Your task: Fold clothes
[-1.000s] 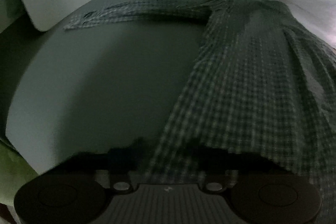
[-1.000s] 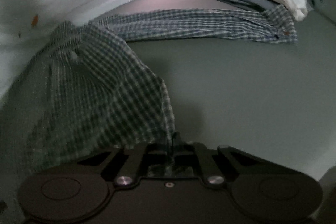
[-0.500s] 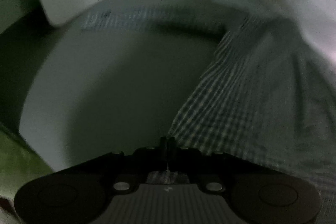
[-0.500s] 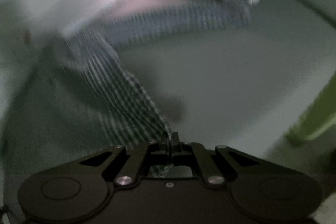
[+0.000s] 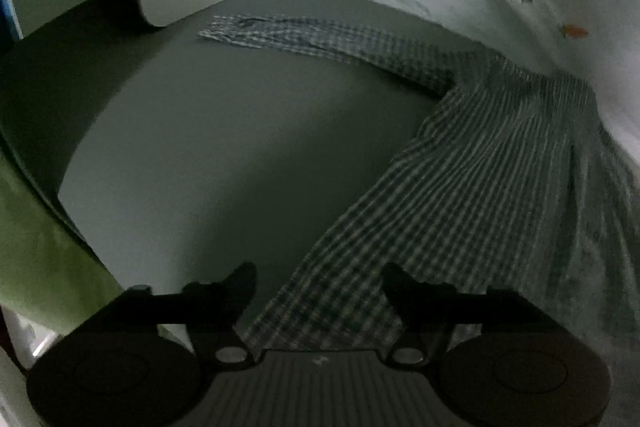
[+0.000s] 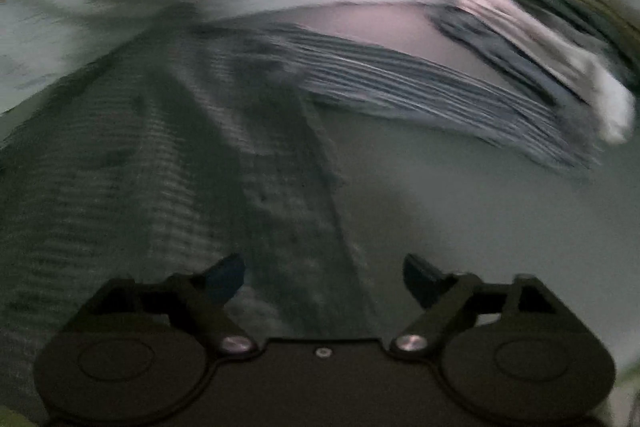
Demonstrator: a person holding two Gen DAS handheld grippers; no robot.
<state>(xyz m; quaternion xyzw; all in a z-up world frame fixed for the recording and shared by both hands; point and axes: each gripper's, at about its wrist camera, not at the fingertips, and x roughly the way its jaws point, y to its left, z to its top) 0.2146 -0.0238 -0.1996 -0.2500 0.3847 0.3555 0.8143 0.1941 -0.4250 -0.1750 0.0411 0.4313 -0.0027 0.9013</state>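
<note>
Grey table [image 5: 192,155] spread wide beyond both sets of fingers. Checked shirt [image 5: 480,187] draped ahead, hem lying between the tips (one sleeve trailing far ahead). Stack of folded clothes [image 6: 560,39] far ahead, right of the right fingers. Left gripper [image 5: 318,277] opening, fingers apart, gripping nothing. Right gripper [image 6: 324,269] likewise opening, cloth loose beneath.
</note>
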